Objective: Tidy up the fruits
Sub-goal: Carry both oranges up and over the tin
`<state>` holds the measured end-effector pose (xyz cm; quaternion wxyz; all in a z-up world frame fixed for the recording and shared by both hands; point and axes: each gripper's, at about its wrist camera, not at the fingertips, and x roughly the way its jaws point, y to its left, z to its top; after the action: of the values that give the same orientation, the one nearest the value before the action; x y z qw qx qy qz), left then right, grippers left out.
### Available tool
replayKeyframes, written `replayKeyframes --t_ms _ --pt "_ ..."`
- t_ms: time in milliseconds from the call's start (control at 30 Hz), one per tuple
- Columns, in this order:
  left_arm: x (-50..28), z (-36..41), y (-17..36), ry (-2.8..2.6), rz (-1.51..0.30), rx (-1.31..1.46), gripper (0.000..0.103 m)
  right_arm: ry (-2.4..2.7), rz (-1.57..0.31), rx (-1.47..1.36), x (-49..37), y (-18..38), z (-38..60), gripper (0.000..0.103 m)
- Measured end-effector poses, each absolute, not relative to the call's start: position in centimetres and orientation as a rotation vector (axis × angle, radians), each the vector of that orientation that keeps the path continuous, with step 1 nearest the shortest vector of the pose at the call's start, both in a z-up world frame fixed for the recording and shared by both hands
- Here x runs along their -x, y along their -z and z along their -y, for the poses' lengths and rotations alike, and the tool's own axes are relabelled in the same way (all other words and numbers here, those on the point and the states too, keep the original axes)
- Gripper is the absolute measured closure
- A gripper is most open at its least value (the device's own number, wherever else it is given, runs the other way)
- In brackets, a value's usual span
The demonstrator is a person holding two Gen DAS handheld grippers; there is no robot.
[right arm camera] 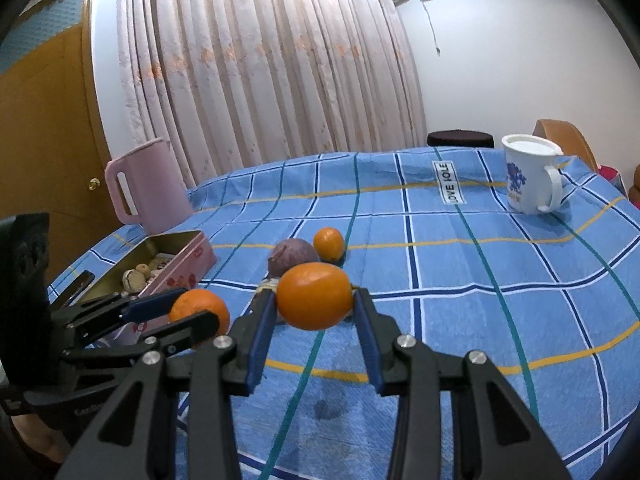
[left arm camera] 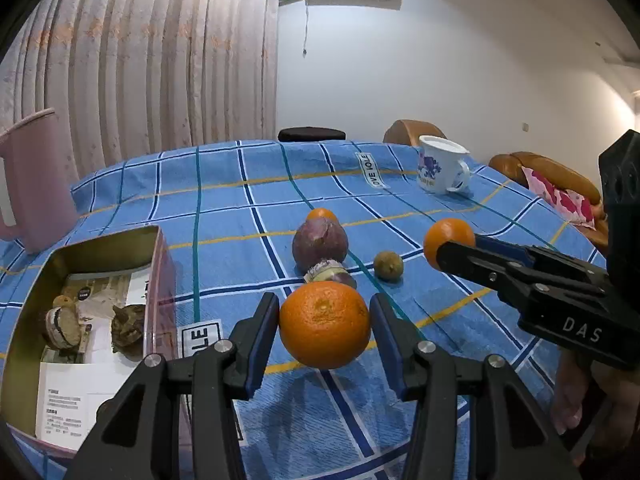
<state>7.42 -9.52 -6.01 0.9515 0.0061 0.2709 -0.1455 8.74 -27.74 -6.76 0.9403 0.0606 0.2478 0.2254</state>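
Pink tin [left arm camera: 158,264] at desk's [left arm camera: 460,200] left edge, your left claw [left arm camera: 325,322] pinching a big orange [left arm camera: 324,324] just above the blue checked cloth, purple fruit [left arm camera: 319,245] behind it, your right claw [right arm camera: 315,300] clamped on a second orange [right arm camera: 315,296], white mug [right arm camera: 530,178] far right.

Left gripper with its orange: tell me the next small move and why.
Probably carry the orange sideways toward the open tin beside it. The left gripper is already clamped on the orange, clear of the tablecloth. The right gripper holds another orange, so go first to avoid crowding.
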Motion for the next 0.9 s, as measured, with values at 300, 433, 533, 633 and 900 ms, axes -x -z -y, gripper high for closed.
replayKeyframes --t_ms 300,433,533,633,900 --pt "-6.8 9.3 5.7 0.279 -0.503 -0.008 0.054 -0.465 -0.46 -0.116 -8.0 6.4 27.8 0.061" --pt "-6.4 9.2 5.5 0.266 -0.473 -0.013 0.054 -0.471 -0.43 -0.108 -7.5 6.2 27.7 0.06" --pt "-6.1 9.4 5.5 0.262 -0.46 -0.023 0.054 -0.47 -0.42 -0.104 -7.3 6.1 27.7 0.06" --pt "-5.7 9.5 5.4 0.256 -0.446 -0.032 0.054 -0.465 -0.412 -0.103 -7.1 6.1 27.6 0.061" --pt "-5.3 8.7 4.7 0.243 -0.43 -0.015 0.054 -0.446 -0.389 -0.064 -6.6 5.8 27.0 0.061"
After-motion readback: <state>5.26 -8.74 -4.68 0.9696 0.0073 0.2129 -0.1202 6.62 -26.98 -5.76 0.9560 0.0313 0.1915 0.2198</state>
